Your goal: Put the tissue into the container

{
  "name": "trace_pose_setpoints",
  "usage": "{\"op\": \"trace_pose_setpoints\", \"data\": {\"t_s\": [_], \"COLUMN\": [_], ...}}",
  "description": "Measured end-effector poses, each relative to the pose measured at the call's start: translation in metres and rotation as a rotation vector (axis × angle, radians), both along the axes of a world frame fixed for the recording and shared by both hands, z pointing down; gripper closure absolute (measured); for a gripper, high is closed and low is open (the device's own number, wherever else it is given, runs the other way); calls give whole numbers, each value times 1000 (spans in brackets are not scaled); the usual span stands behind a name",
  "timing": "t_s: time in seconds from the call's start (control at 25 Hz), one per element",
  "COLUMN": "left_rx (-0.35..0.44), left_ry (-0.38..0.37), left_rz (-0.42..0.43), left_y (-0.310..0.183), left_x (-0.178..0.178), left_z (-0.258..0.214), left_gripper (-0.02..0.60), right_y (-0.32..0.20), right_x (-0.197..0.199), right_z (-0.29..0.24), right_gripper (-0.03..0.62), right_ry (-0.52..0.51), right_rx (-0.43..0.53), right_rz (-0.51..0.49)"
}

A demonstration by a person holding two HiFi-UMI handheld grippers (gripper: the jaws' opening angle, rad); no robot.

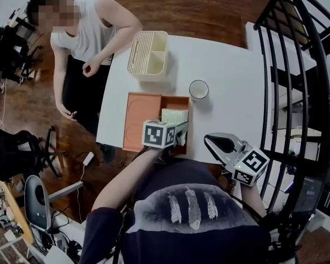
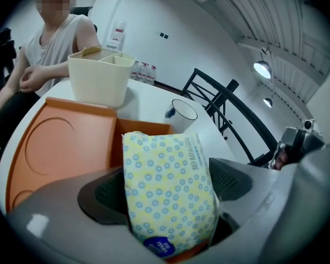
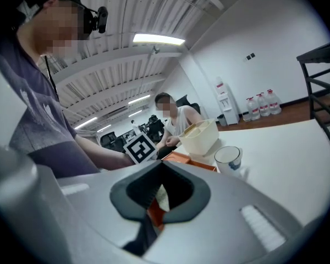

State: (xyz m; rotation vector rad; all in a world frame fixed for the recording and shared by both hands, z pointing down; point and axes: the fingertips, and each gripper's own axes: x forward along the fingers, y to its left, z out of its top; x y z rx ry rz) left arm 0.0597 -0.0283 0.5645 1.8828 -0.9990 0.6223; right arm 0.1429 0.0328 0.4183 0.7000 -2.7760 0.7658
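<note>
White table (image 1: pixel 231 81): above its orange tray (image 1: pixel 140 114) left gripper (image 1: pixel 177 133) clamps the tissue pack (image 2: pixel 162 175), bound for the container (image 1: pixel 148 54) beyond; right gripper (image 3: pixel 152 205) closed, empty.

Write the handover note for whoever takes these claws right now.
Left claw: shut on the tissue pack, at the orange tray's right compartment.
Right claw: shut, empty, held right of the tray.
Cream divided container: at the table's far side, beyond the tray.
Done: pack gripped.
Left: carry it to the container and release it inside.
</note>
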Motion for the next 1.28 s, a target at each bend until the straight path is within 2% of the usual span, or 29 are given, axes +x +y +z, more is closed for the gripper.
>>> {"op": "trace_pose_setpoints", "data": {"t_s": [0.2, 0.32, 0.4, 0.52, 0.6, 0.64, 0.72, 0.76, 0.88, 1.04, 1.16, 1.28], "left_rx": [54, 98, 184, 359, 471, 529, 633, 668, 730, 742, 743, 762], "left_ry": [-35, 4, 53, 102, 84, 70, 74, 92, 114, 75, 127, 179], "left_rz": [-2, -31, -35, -1, 47, 74, 109, 117, 160, 283, 344, 477], "left_y": [0, -1, -1, 7, 19, 24, 30, 32, 37, 48, 53, 63], "left_x": [-4, -10, -16, -34, -50, -59, -76, -81, -87, -83, -81, -80], "left_z": [-12, -33, -65, -126, -163, -179, -209, -221, -241, -227, -214, -212], "left_gripper": [115, 117, 131, 154, 227, 304, 524, 568, 568, 568, 568, 568], "right_y": [2, 2, 0, -5, -6, -9, -16, -19, -24, -23, -21, -13], "right_x": [7, 6, 8, 7, 5, 1, -9, -14, -29, -54, -80, -104], "right_z": [3, 3, 1, -8, -24, -34, -55, -63, -76, -72, -69, -68], "right_gripper": [591, 591, 591, 591, 591, 591, 591, 591, 591, 591, 592, 591], "right_ry": [-3, 7, 5, -48, -115, -158, -247, -284, -324, -203, -129, -96], "right_rx": [-5, 2, 10, 2, -8, -7, 7, 15, 39, 115, 186, 200], "right_rz": [-30, -46, -45, -29, -29, -36, -69, -91, -143, -152, -176, -199]}}
